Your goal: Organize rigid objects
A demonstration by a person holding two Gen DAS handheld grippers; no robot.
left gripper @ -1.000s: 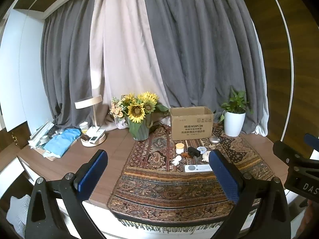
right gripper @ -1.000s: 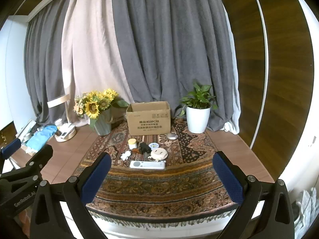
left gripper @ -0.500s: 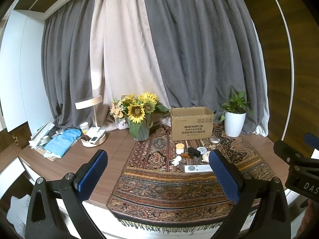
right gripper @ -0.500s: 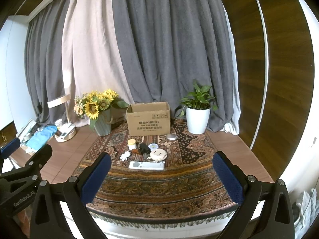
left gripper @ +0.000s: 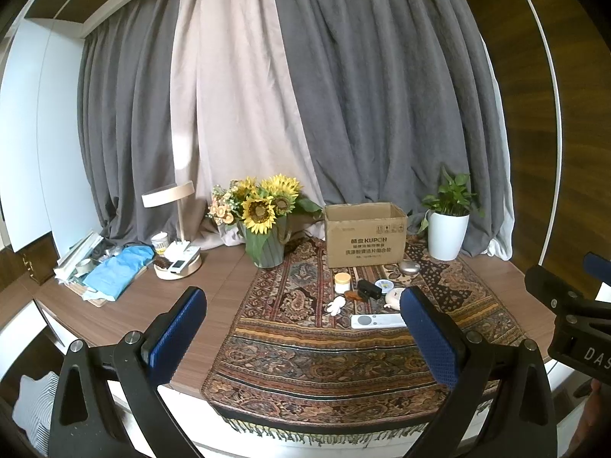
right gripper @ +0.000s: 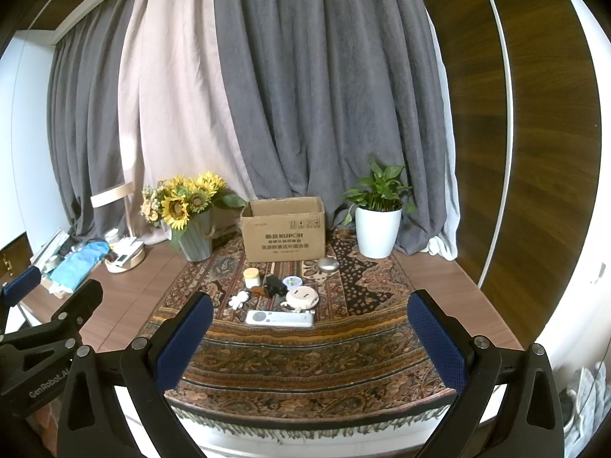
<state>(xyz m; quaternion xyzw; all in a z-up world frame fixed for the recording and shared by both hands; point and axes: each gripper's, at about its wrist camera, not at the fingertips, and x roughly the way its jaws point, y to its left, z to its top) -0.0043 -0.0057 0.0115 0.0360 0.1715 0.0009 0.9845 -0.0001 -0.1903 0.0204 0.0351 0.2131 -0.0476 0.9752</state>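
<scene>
Small items lie in a cluster on the patterned rug [right gripper: 305, 355]: a white remote [right gripper: 279, 318], a round cream toy [right gripper: 301, 298], a white figurine [right gripper: 239, 300], a yellow-lidded jar [right gripper: 252, 277], a black block [right gripper: 275, 285], a small round tin [right gripper: 293, 281] and a grey pebble-shaped thing [right gripper: 328, 264]. Behind them stands an open cardboard box [right gripper: 283, 234]. My right gripper [right gripper: 309, 328] is open, held short of the table's front edge. My left gripper [left gripper: 301, 320] is open too, empty, to the left of the right one. The remote [left gripper: 378, 321] sits just left of its right finger.
A sunflower vase [right gripper: 195, 242] stands left of the box and a white potted plant [right gripper: 378, 234] right of it. On the bare wood at the left are a lamp with a tray base [left gripper: 177, 263], a blue cloth [left gripper: 118, 271] and books. Curtains hang behind.
</scene>
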